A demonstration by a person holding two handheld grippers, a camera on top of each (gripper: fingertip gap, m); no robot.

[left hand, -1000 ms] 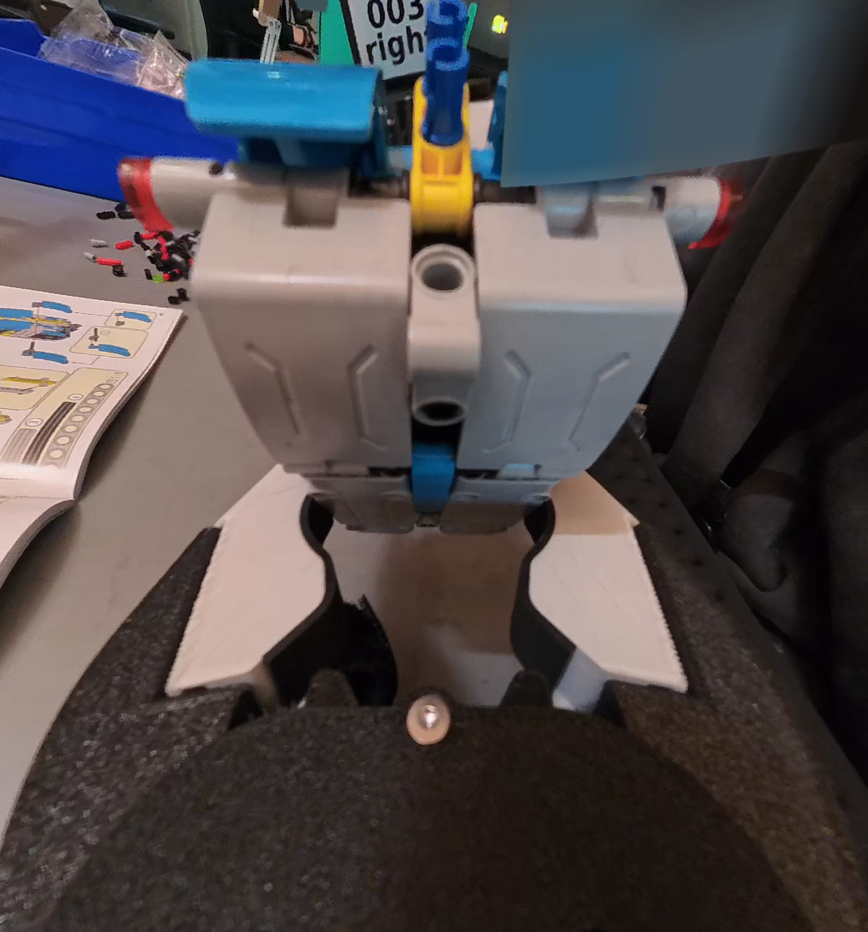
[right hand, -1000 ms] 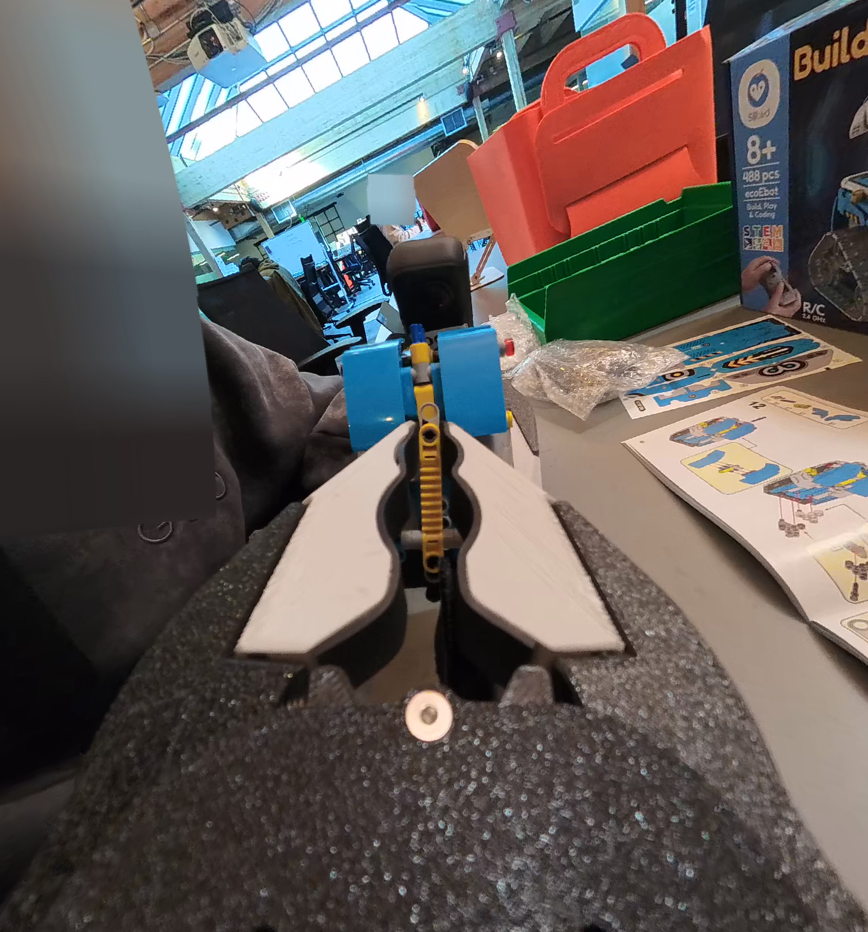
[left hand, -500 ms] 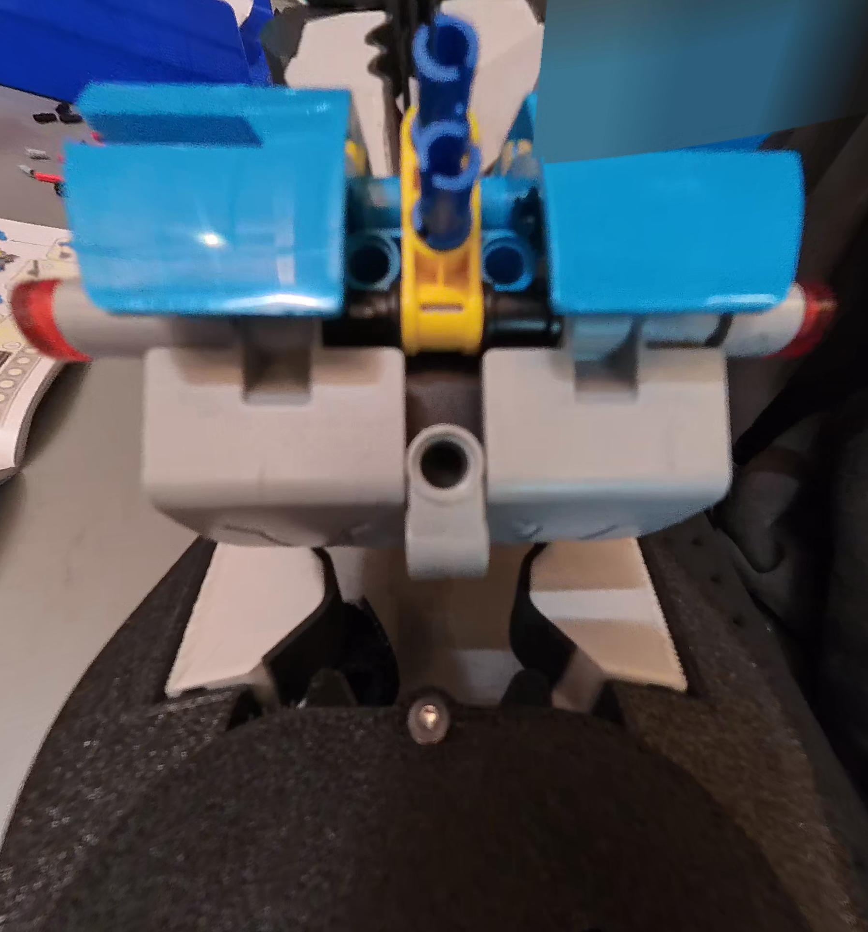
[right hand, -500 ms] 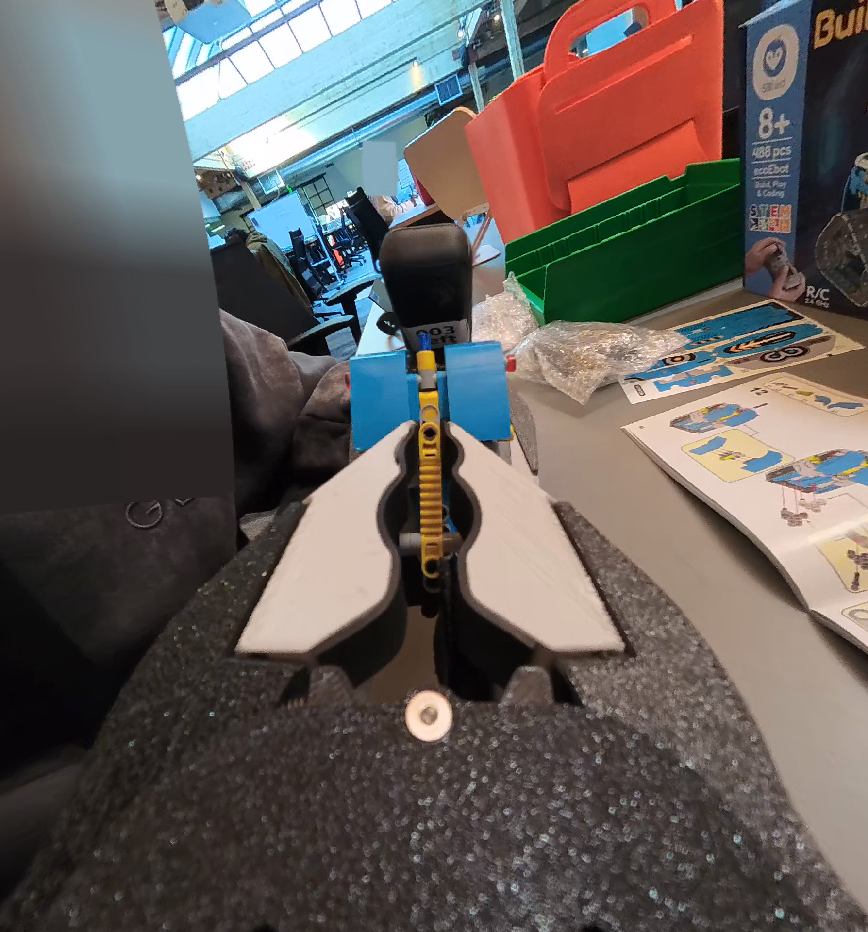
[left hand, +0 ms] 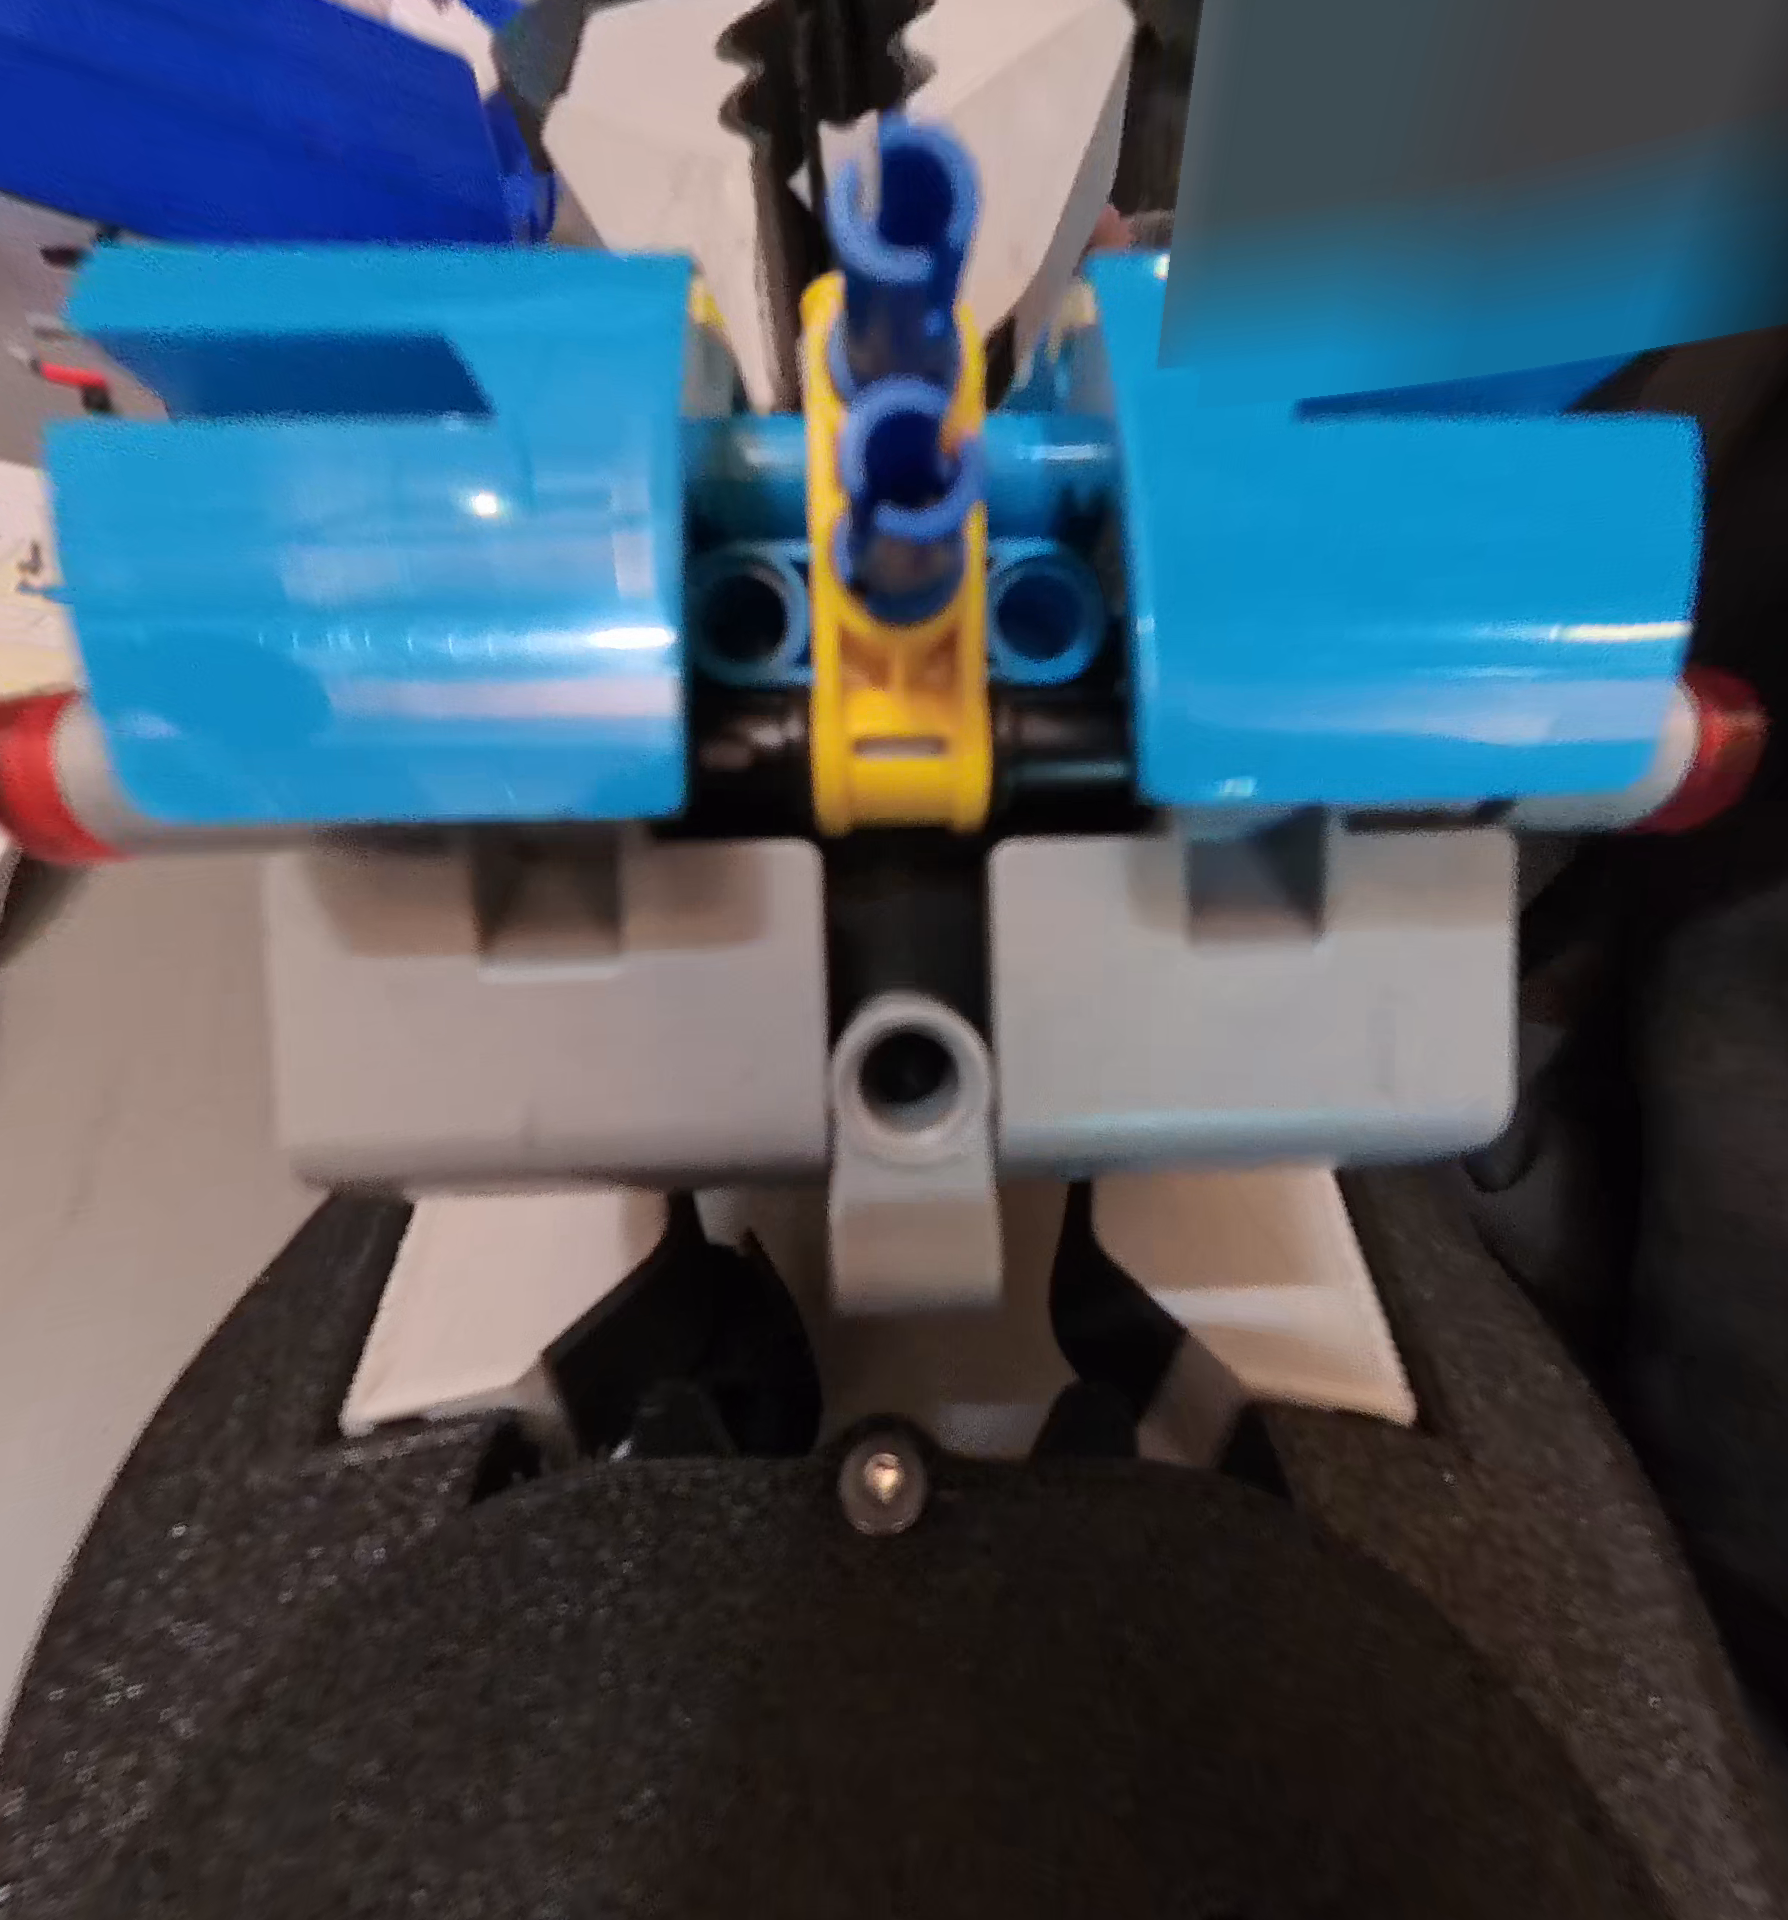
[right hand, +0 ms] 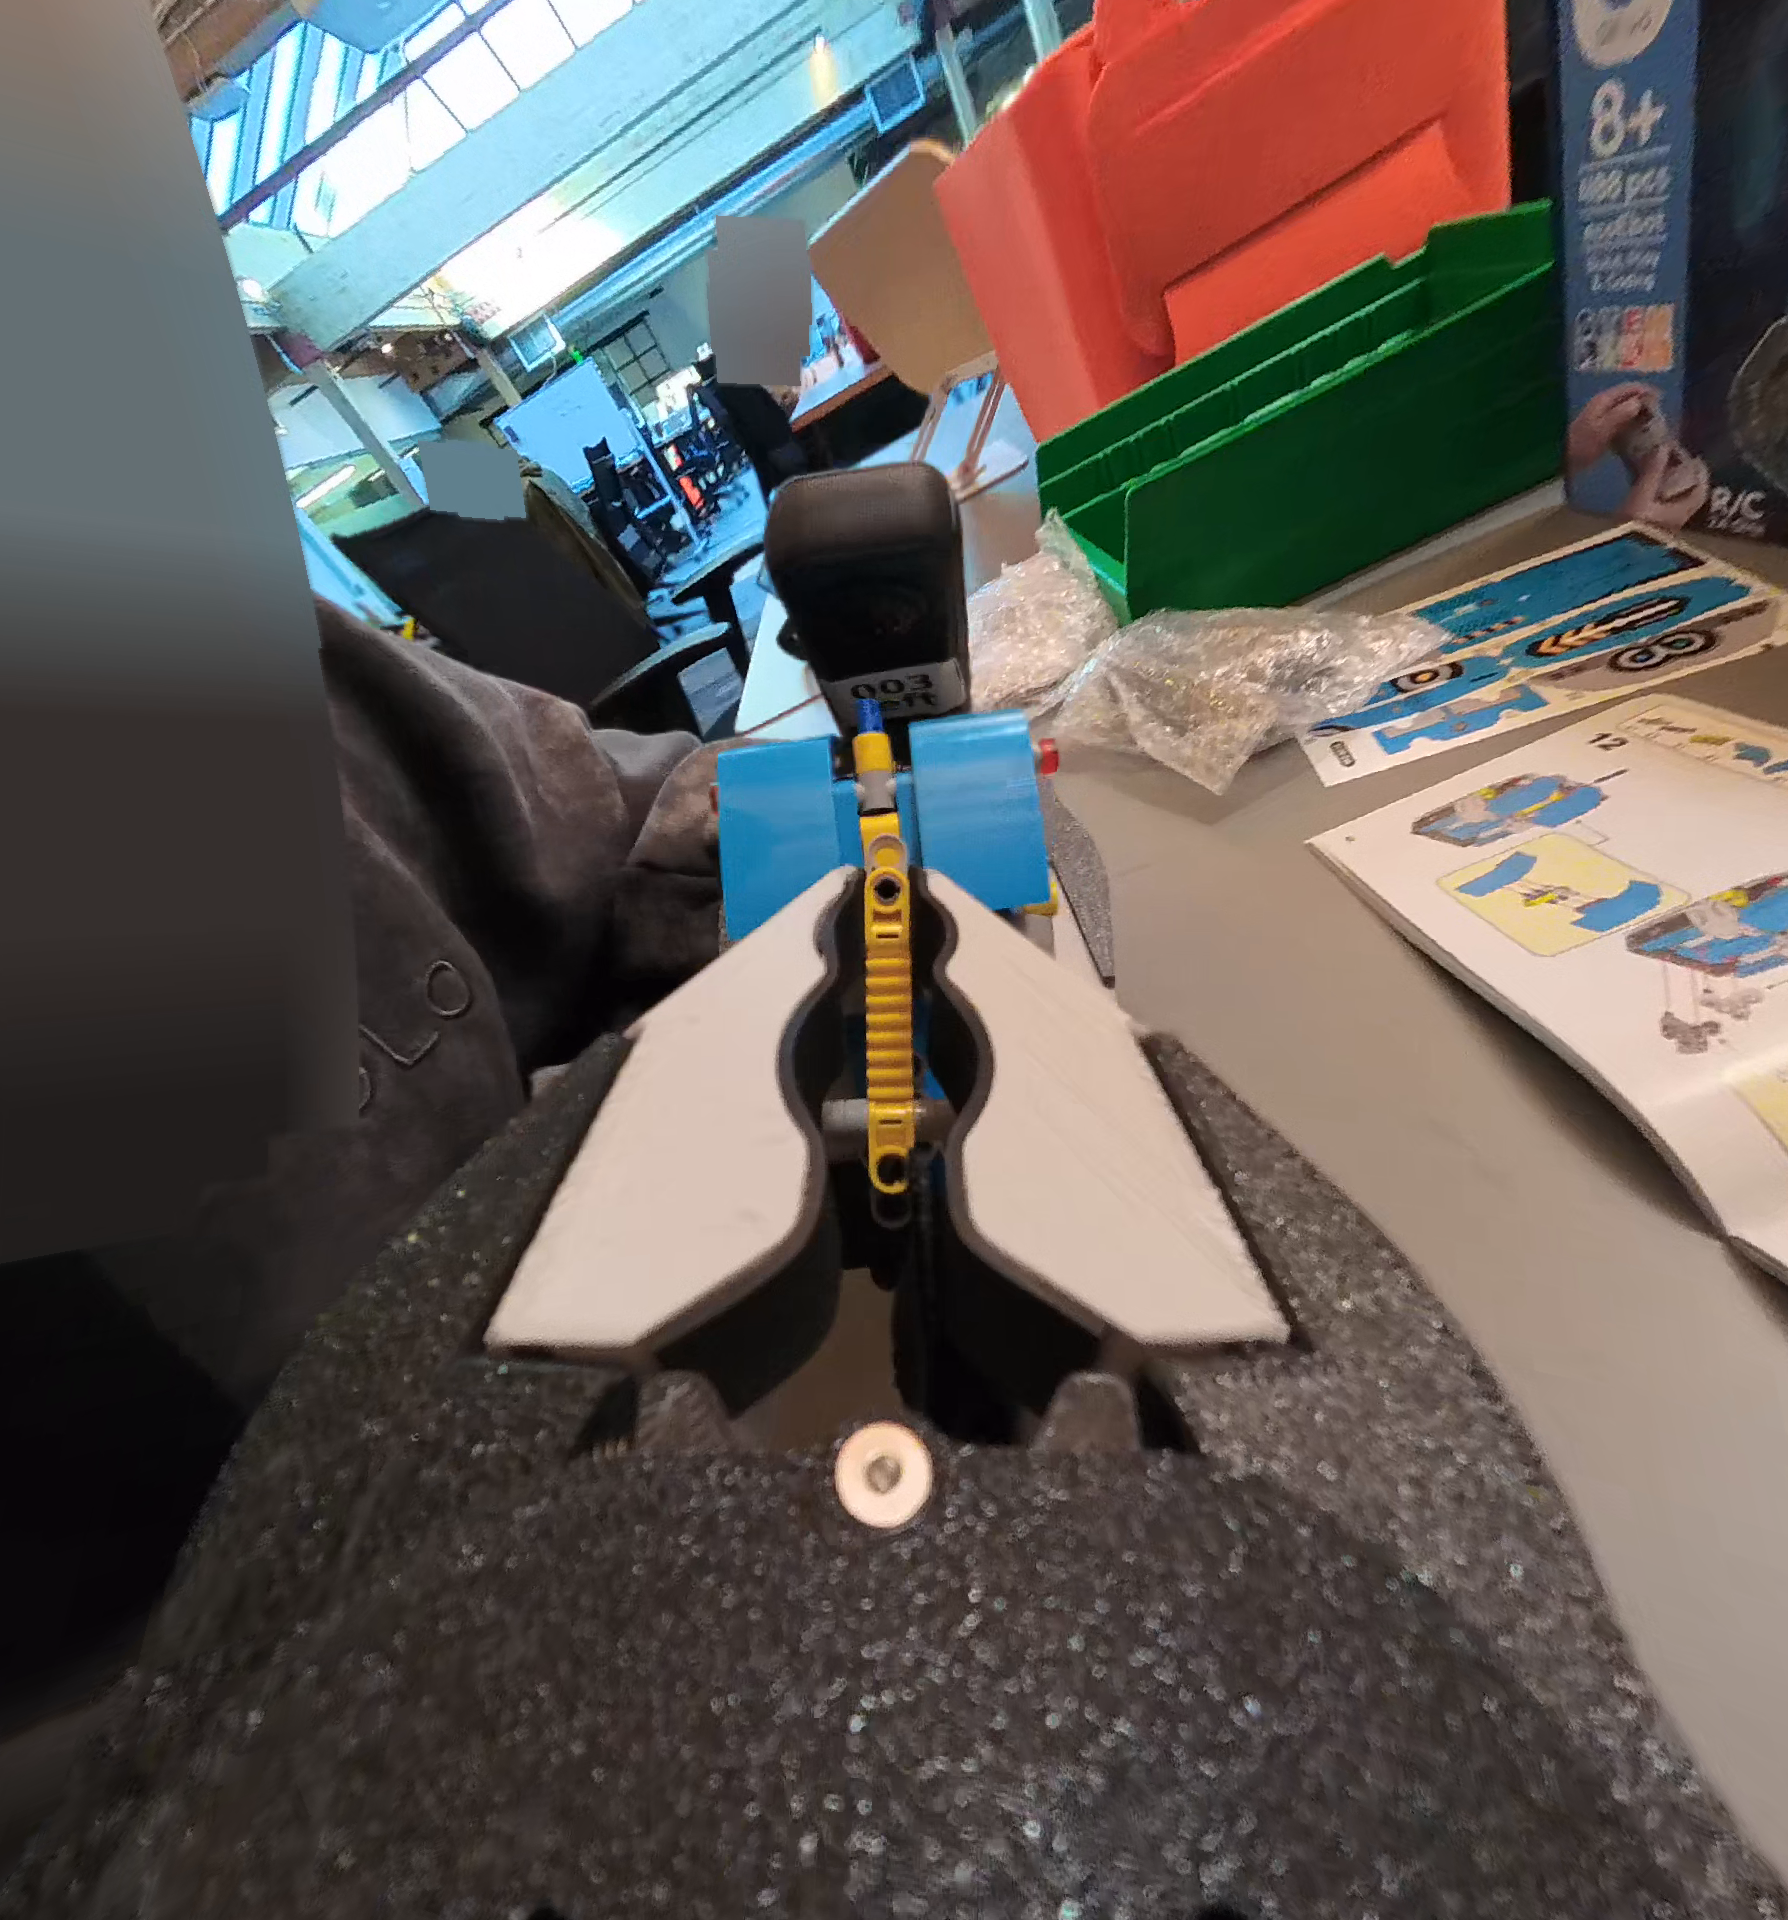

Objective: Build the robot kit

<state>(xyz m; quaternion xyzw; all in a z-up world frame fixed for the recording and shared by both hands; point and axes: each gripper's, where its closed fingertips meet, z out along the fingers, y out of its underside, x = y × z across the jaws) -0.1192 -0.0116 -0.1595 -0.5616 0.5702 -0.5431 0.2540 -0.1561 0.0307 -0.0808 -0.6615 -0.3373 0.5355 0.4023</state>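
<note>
A: What has the left gripper (left hand: 911, 1195) got?

B: A brick-built model (left hand: 890, 665), right up against the camera. Two grey panels sit nearest, two shiny blue curved panels beyond them, a yellow beam (left hand: 900, 717) up the middle with dark blue pins in it, and red-tipped grey stubs out at the far left and far right. The jaws stand partly open, with a grey pin-hole piece (left hand: 911, 1153) of the model reaching down between them. The grey panels cover the tips, so I can't tell whether they actually pinch it.

A: And the right gripper (right hand: 885, 966)?

B: Its jaws are nearly closed around a yellow toothed rack (right hand: 885, 1023) that sticks out of the same model. The tips lie close on either side of the rack's far end, and a grey cross-pin (right hand: 885, 1114) spans the wider hollow nearer the camera. The blue panels show just beyond the tips, and behind them is the left gripper's black camera housing (right hand: 864, 561).

A: Where is the model, then?

B: Held up between the two grippers, off the grey surface (right hand: 1285, 997), near its left edge.

A: Anything else around?

B: To the right lies an open instruction booklet (right hand: 1617, 935), farther off a sticker sheet (right hand: 1555, 644) and crumpled clear bags (right hand: 1212, 665), then a green bin (right hand: 1316, 478), an orange case (right hand: 1233, 187) and the toy's box (right hand: 1721, 260). A dark grey garment (right hand: 474, 831) is on the left.
</note>
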